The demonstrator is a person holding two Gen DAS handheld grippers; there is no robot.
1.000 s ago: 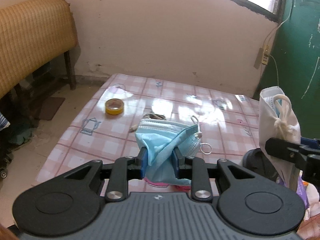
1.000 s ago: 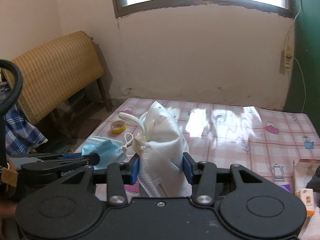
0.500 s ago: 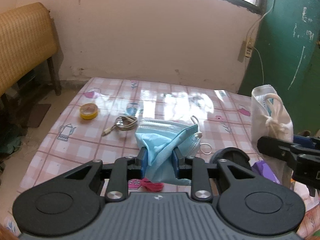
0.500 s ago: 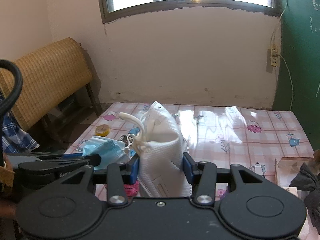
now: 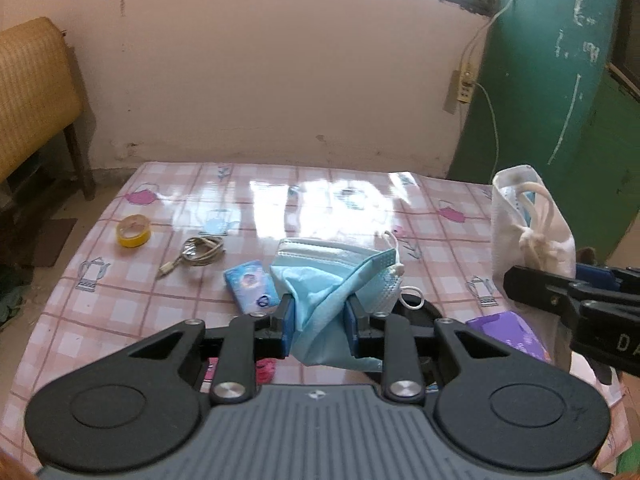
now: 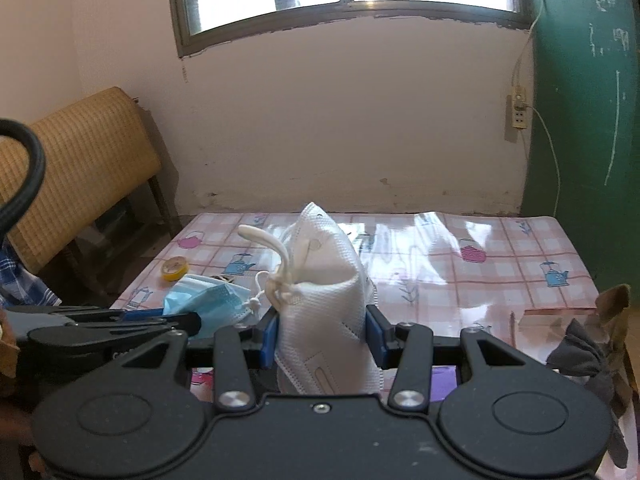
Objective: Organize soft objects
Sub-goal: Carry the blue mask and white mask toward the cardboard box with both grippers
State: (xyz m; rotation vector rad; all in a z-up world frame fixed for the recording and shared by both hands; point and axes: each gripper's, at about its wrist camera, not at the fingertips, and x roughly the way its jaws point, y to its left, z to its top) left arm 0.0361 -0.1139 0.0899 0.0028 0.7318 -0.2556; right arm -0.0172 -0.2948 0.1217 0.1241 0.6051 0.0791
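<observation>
My left gripper is shut on a crumpled light-blue surgical mask and holds it above the pink checked table. My right gripper is shut on a white folded respirator mask with knotted white ear loops, also held above the table. In the left wrist view the white mask and the right gripper show at the right edge. In the right wrist view the blue mask and the left gripper show at the lower left. A dark grey cloth lies in a brown box at the right.
On the table lie a yellow tape roll, a coiled cable, a blue tissue pack, a purple packet and a pink item. A wicker chair stands left; a green door right.
Both grippers have lifted and swung to the right with their masks still held. More of the table, the tissue pack and the box with the grey cloth have come into view.
</observation>
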